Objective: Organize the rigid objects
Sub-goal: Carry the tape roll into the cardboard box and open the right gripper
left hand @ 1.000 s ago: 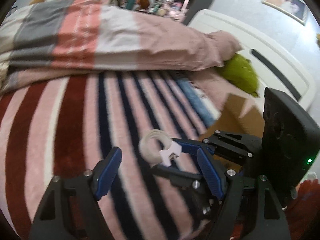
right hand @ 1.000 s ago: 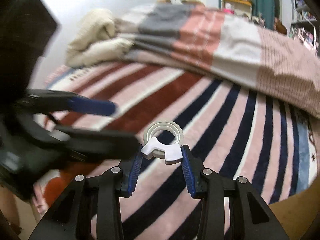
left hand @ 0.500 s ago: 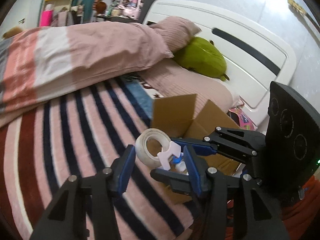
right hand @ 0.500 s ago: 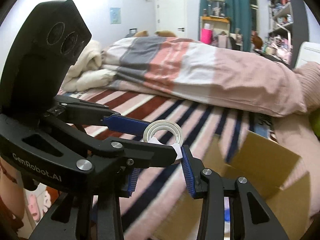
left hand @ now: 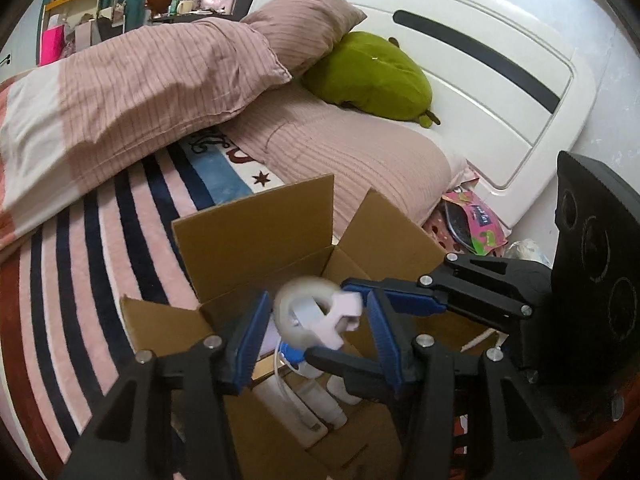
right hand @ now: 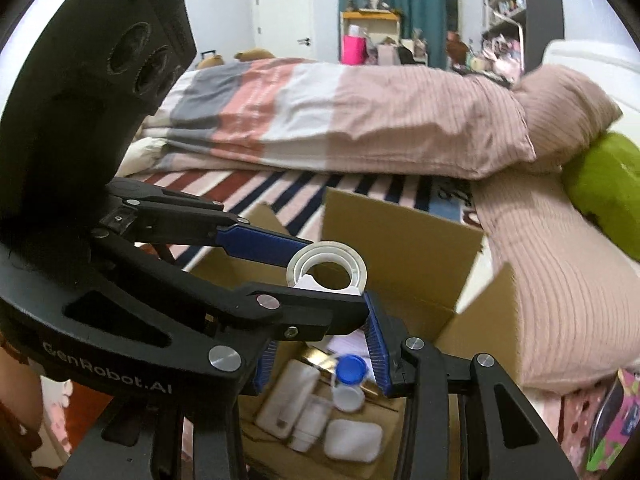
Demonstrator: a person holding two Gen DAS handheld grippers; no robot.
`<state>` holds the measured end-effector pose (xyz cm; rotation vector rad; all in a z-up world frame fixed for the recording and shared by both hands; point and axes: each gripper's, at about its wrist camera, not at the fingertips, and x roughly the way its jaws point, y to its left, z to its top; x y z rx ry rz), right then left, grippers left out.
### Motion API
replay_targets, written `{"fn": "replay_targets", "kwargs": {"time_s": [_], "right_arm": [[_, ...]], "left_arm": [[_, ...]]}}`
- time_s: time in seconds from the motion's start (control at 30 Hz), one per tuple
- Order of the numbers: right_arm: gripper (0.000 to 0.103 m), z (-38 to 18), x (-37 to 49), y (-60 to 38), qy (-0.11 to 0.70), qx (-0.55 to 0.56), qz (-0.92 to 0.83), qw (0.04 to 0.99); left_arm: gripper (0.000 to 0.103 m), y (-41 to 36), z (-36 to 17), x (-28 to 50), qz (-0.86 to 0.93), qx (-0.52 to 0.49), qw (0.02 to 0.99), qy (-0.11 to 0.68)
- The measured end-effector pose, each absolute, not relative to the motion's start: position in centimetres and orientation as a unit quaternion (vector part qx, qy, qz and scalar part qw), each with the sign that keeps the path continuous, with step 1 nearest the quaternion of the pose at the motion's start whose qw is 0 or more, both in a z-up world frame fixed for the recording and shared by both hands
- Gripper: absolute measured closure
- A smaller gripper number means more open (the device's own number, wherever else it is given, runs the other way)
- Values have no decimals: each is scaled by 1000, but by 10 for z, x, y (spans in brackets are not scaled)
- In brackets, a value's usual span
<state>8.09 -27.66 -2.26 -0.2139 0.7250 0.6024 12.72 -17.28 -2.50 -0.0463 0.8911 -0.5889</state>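
A clear tape roll in a white dispenser (left hand: 316, 316) hangs over an open cardboard box (left hand: 256, 236). My left gripper (left hand: 314, 332) has its blue pads on both sides of the roll; whether they touch it is unclear. My right gripper (right hand: 320, 344) crosses it from the right, and the tape dispenser (right hand: 327, 270) sits at its fingertips, with the white base between its pads. The box (right hand: 400, 228) holds a bottle with a blue cap (right hand: 351, 372) and several white items.
The box stands on a striped blanket (left hand: 80, 248) at the bed's edge. A pink folded duvet (left hand: 132, 76), a pink pillow (left hand: 348, 152) and a green plush (left hand: 372, 76) lie behind. A white headboard (left hand: 480, 60) is at the right.
Both grippers carried the tape roll from over the striped blanket to above the open box. The left gripper's fingers have closed in around the roll.
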Motion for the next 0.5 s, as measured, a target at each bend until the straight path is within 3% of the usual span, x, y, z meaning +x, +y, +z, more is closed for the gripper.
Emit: {"fn": "replay_targets", "kwargs": {"time_s": [0.1, 0.17, 0.2, 0.33, 0.4, 0.5], "right_arm": [[65, -25, 83, -280, 359, -105, 284, 883], [54, -25, 82, -280, 358, -109, 280, 884], [48, -24, 80, -281, 356, -109, 280, 885], [39, -19, 74, -278, 348, -107, 288, 886], [25, -16, 70, -277, 340, -103, 296, 887], [14, -11, 66, -273, 323, -98, 309, 889]], "left_arm": [[34, -172, -25, 125, -258, -12, 869, 423], [27, -165, -22, 121, -247, -16, 874, 417], [24, -159, -20, 117, -241, -19, 878, 413], [20, -136, -10, 100, -203, -26, 896, 394], [14, -122, -3, 87, -174, -26, 910, 376], [13, -99, 5, 69, -136, -38, 924, 356]]}}
